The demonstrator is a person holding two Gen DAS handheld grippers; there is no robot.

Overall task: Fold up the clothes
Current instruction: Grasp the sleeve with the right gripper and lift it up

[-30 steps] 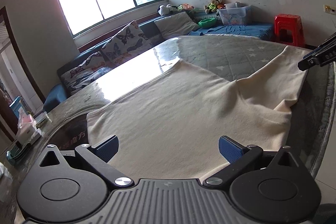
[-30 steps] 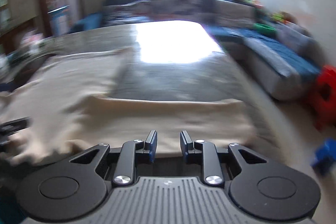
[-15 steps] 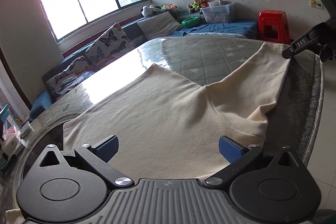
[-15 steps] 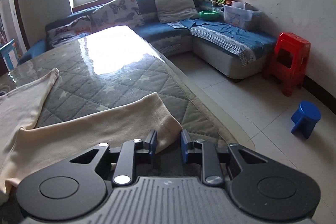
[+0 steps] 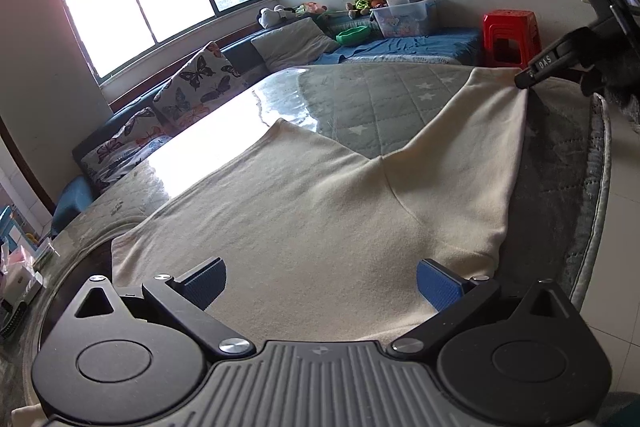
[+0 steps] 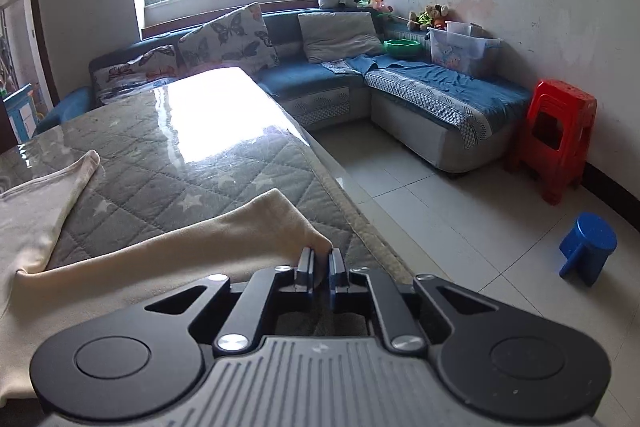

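Since the earlier frame, the right tool [image 6: 319, 267] is now pinching the sleeve end [image 6: 288, 223] of the cream garment [image 5: 304, 219] and drawing it taut. The garment is lying spread on the quilted surface [image 5: 360, 99]. The left tool [image 5: 320, 281] is hovering spread above the hem, so folding is likely just beginning.

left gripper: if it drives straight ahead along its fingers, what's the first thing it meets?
Most likely the cream garment. The left gripper is open and angled down over the cloth spread on the quilted table, so it would meet fabric just ahead of its fingers. Exact contact depth is unclear in the fisheye.
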